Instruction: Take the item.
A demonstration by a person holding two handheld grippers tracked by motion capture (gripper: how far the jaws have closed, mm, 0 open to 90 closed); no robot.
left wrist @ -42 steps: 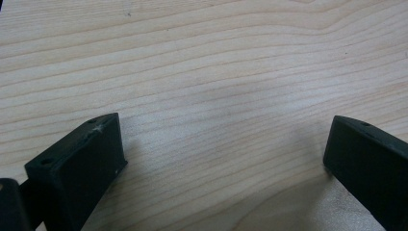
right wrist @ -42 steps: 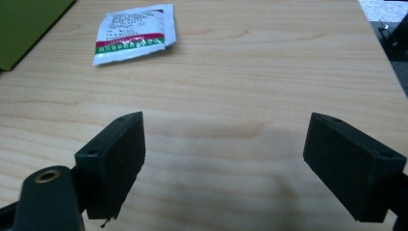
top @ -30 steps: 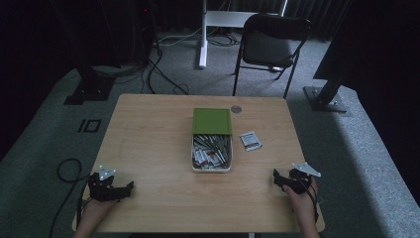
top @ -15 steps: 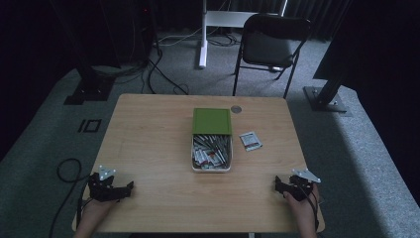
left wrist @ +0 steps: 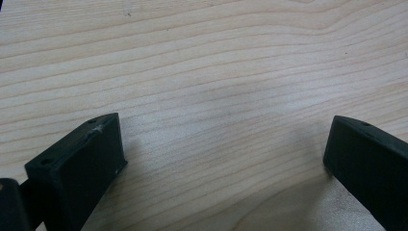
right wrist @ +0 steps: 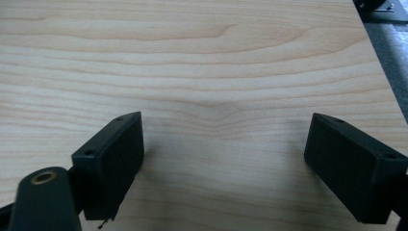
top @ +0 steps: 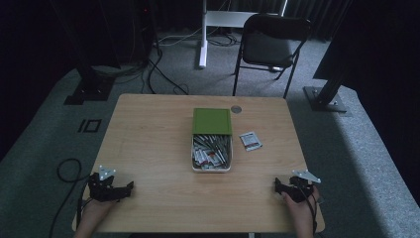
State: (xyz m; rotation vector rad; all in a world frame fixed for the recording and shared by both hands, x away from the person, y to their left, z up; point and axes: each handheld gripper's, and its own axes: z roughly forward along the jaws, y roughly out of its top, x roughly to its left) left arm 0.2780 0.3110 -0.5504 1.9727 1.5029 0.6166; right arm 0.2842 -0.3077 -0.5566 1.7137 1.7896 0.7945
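A white box (top: 211,152) full of small sachets sits mid-table, its green lid (top: 212,121) resting over the far end. One loose sachet (top: 250,141) lies just right of the box. My left gripper (top: 124,187) rests on the table near the front left corner, held by a hand. It is open, with bare wood between its fingers (left wrist: 91,159). My right gripper (top: 278,186) rests near the front right corner, open as well, nothing between its fingers (right wrist: 115,154).
The wooden table (top: 148,144) has a small round grommet (top: 236,108) near its far edge. Beyond it stand a black folding chair (top: 270,44) and a white stand (top: 203,34). Black cables (top: 64,171) lie on the grey carpet at left.
The right gripper has slid a little toward the table's front edge and settled there. The left gripper has stayed put.
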